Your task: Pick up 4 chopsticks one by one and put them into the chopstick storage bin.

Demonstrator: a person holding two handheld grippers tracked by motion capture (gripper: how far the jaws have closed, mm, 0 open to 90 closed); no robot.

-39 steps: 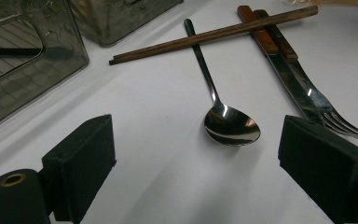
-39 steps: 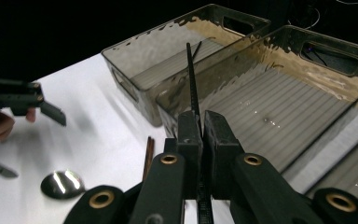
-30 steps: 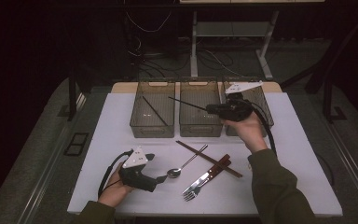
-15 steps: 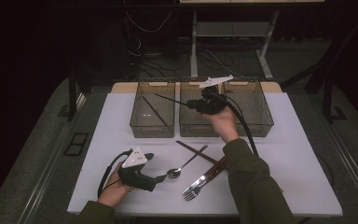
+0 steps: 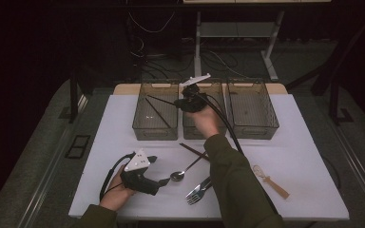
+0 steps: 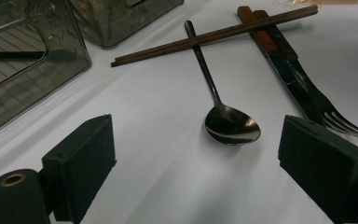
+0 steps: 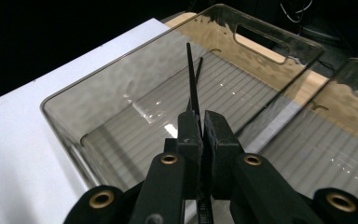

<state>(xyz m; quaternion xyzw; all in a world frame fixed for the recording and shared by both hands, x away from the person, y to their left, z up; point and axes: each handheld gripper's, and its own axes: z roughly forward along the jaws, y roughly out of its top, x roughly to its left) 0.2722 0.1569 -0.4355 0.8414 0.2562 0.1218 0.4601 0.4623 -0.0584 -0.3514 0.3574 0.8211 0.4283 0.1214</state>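
Right gripper (image 7: 200, 126) clamped on black chopstick (image 7: 192, 79); left gripper (image 6: 196, 154) wide, idle. Lower tip-first into left bin (image 7: 121, 116), align with chopstick (image 5: 158, 111) inside, then release.

Dark room – grey floor (image 5: 38, 142), metal frame (image 5: 233, 33) behind table.

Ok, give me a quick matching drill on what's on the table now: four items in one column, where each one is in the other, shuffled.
Items:
1. black chopstick
2. spoon
3. brown chopsticks
4. left gripper

Places:
A. lying across the spoon's handle
B. open, low over the table near the spoon
C. clamped in the right gripper over the left bin
D. on the white table, bowl toward the left gripper

Pairs: 1-C, 2-D, 3-A, 4-B
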